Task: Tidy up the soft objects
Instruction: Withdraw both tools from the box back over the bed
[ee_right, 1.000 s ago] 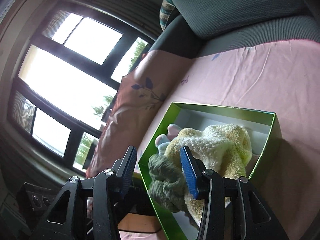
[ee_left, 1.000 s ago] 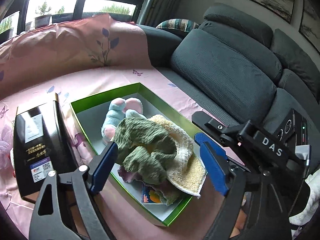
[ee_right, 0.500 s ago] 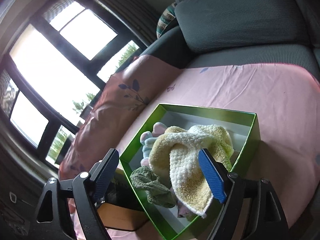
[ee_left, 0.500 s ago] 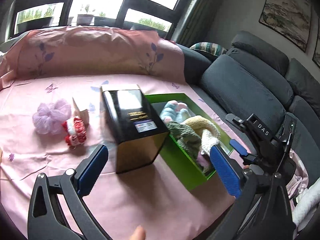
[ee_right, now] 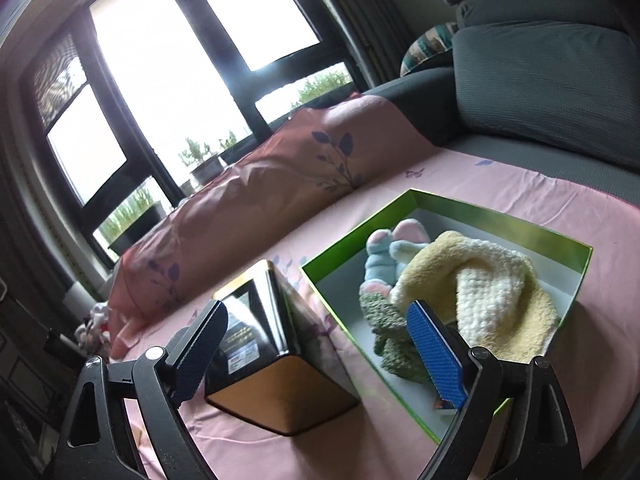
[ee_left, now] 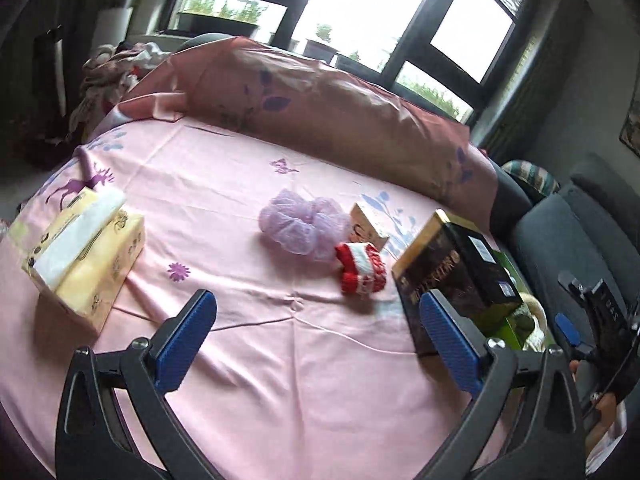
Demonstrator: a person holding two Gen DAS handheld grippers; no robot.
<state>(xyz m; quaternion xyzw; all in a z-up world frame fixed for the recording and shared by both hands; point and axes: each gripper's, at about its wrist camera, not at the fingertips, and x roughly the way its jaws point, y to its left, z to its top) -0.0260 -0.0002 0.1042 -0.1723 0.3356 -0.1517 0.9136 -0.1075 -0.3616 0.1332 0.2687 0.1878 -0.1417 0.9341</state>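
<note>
A tissue box [ee_left: 84, 248] sits well apart from the black-and-gold box [ee_left: 452, 276] on the pink sheet [ee_left: 280, 360].

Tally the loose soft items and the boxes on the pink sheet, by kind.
Soft items outside the green box: 2 (purple mesh pouf, red-and-white knit piece)
Soft items visible in the green box: 3 (pastel plush, green cloth, yellow towel)
Boxes: 4 (green box, black box, tissue box, small carton)
Total: 9
</note>
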